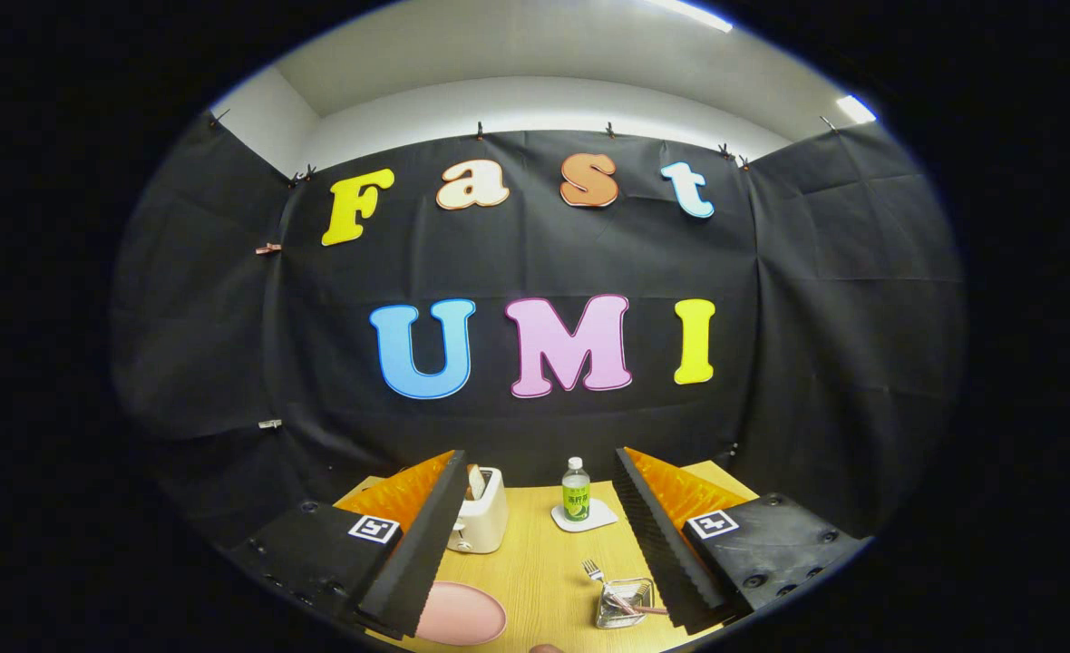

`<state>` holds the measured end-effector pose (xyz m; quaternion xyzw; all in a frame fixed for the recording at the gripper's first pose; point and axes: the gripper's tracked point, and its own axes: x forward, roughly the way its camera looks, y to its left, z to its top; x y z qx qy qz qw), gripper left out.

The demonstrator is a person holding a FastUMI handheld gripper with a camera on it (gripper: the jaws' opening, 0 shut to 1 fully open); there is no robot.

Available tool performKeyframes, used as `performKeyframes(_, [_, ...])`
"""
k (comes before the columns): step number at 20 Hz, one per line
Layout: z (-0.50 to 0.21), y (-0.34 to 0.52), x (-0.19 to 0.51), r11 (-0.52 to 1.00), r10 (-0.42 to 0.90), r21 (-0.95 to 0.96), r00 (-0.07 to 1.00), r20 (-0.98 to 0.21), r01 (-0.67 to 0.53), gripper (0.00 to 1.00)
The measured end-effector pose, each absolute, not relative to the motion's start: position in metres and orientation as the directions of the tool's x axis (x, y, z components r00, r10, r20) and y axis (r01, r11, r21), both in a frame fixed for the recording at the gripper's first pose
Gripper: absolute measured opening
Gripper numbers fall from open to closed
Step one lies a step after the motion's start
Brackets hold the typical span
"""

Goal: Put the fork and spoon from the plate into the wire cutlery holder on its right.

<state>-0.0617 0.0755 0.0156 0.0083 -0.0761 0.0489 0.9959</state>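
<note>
Standing in the wire cutlery holder point(623, 603), the fork point(600, 577) shows between the gripper point(535, 544) jaws, spread apart.

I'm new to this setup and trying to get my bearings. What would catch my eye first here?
The open gripper frames a wooden table. Between its fingers, a wire cutlery holder already holds a fork and a pink-handled utensil, right of a bare pink plate. Beyond stand a white toaster and a green-labelled bottle on a coaster.
</note>
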Motion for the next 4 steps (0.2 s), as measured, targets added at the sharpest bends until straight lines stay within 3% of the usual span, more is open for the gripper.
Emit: performKeyframes(4, [-0.01,0.071,-0.06,0.997,0.074,0.022,0.988,0.138,-0.077,0.99])
